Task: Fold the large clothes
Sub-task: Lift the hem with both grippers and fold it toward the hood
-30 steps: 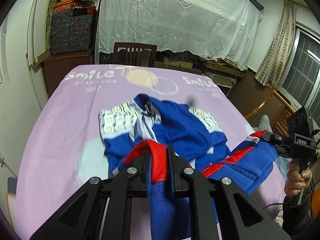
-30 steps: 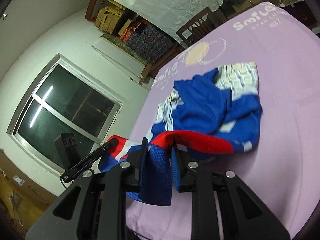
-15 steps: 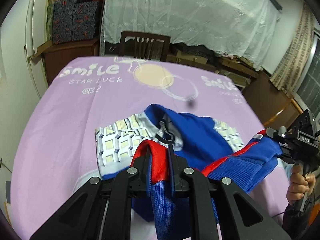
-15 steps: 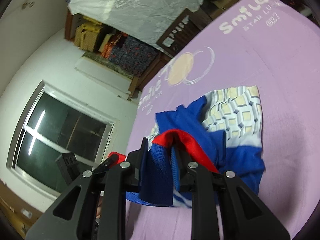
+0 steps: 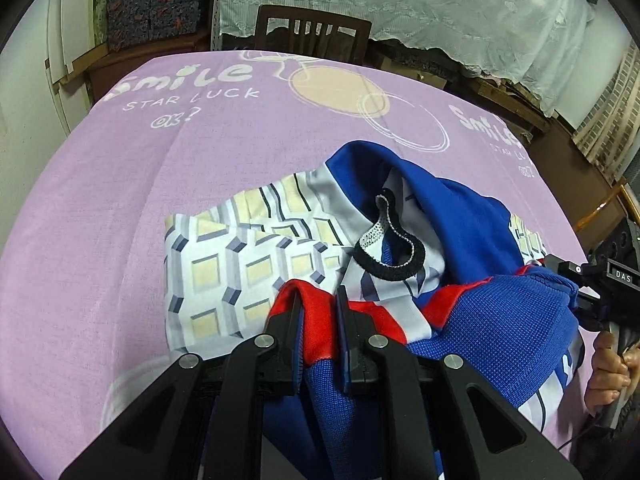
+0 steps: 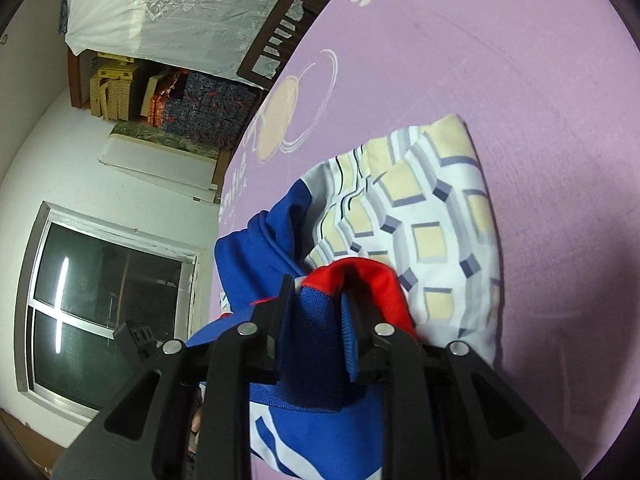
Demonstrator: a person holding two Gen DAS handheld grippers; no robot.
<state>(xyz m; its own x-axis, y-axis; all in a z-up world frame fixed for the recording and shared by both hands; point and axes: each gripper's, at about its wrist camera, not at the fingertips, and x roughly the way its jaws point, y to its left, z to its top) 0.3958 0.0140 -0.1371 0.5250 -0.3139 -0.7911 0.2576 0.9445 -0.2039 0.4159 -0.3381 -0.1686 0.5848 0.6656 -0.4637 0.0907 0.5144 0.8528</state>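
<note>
The left gripper [image 5: 318,312] is clamped on the red-and-blue ribbed hem of the jacket [image 5: 472,224], the fabric pinched between its two black fingers. The right gripper [image 6: 316,312] is likewise closed on a bunch of the same hem (blue knit with a red band folded over the top). The jacket lies crumpled on the purple sheet [image 5: 120,208] that covers the bed, its white geometric-patterned panel [image 6: 432,232] spread flat and the blue body heaped beside it. In the left view, a hand [image 5: 608,372] grips the other tool's handle at the right edge. A wooden chair [image 5: 312,36] stands beyond the bed.
</note>
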